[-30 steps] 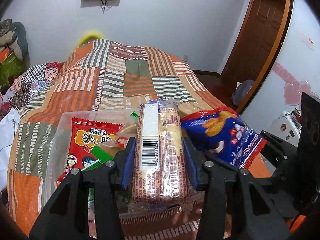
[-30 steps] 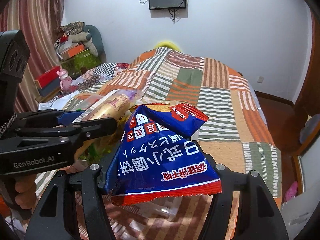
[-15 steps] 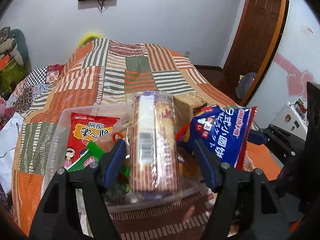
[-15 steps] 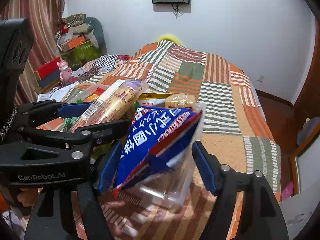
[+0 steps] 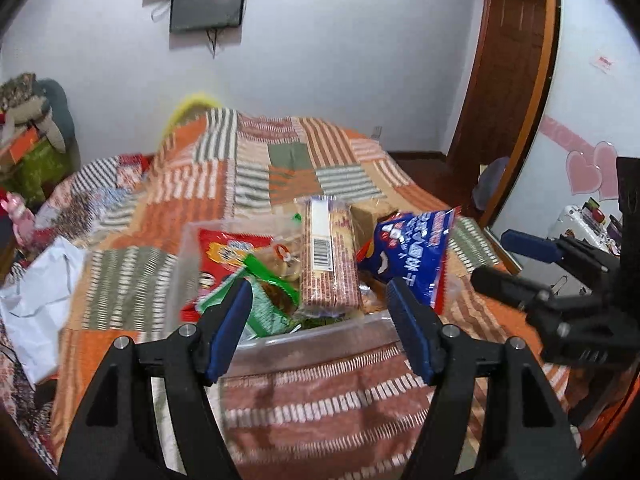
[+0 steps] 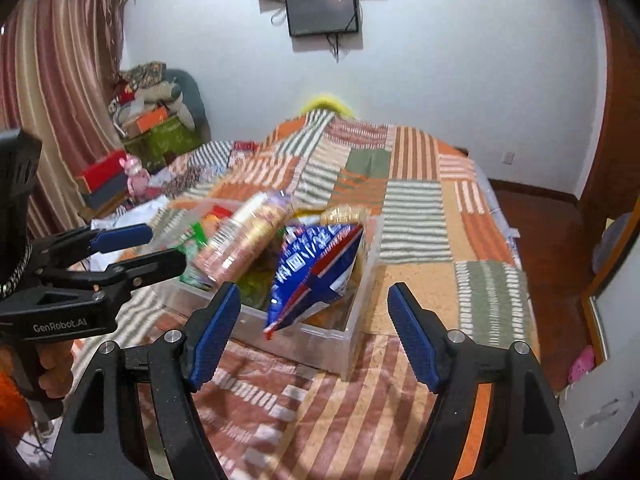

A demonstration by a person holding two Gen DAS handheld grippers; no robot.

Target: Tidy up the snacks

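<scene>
A clear plastic bin sits on the patchwork bedspread, full of snacks. A long cracker pack leans in its middle. A blue snack bag stands at its right end. A red packet and a green packet lie at the left. My left gripper is open and empty, just short of the bin's near wall. My right gripper is open and empty, in front of the blue bag. Each gripper shows in the other's view, the right and the left.
The patchwork bedspread spreads around the bin. White paper lies at the bed's left edge. Boxes and soft toys pile by the curtain. A wooden door stands at the right, a screen hangs on the far wall.
Both grippers opened and let go: the cracker pack and blue bag now rest in the bin. Both grippers have pulled back from it.
</scene>
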